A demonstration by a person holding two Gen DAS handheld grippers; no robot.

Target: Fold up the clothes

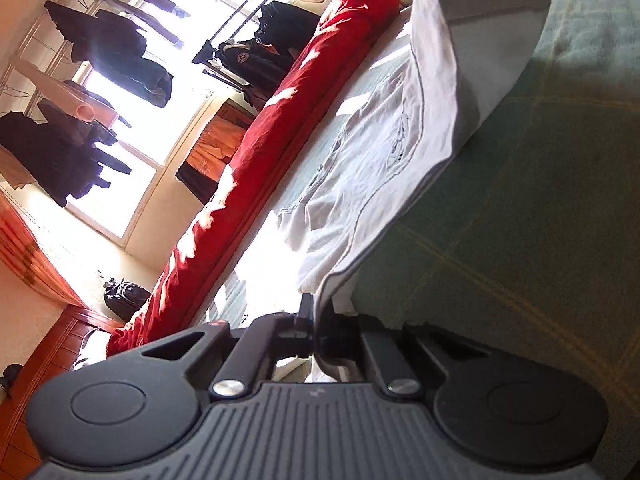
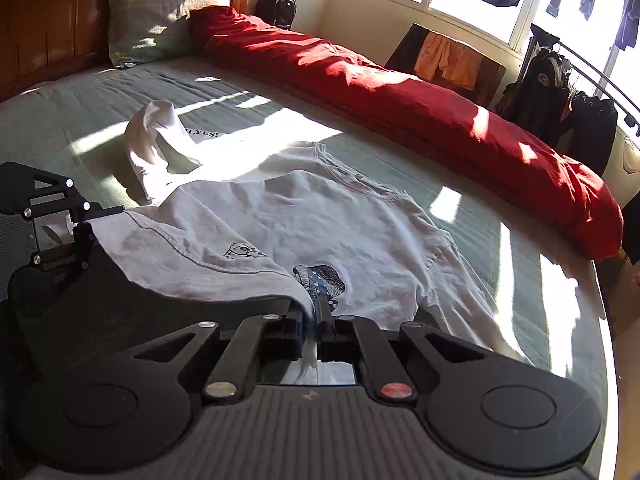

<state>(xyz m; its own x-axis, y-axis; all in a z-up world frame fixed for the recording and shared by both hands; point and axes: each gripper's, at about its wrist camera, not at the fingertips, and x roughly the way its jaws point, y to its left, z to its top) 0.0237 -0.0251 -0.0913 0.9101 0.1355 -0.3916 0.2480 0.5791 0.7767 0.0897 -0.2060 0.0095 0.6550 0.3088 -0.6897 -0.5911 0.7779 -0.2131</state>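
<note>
Both tongs are clenched on the white T-shirt (image 2: 320,208): the left tongs (image 1: 316,320) pinch its hem at one corner, the right tongs (image 2: 314,320) the other, lifting that edge. The rest lies spread on the green bed (image 2: 120,92), beside a red duvet (image 2: 400,92).

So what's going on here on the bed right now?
A person is folding a white T-shirt on the green bedspread with a handheld gripper in each hand. The left gripper and the right gripper are each shut on the shirt's near hem, which is lifted off the bed. The rest of the shirt lies spread toward the rolled red duvet; one sleeve sticks up.
</note>
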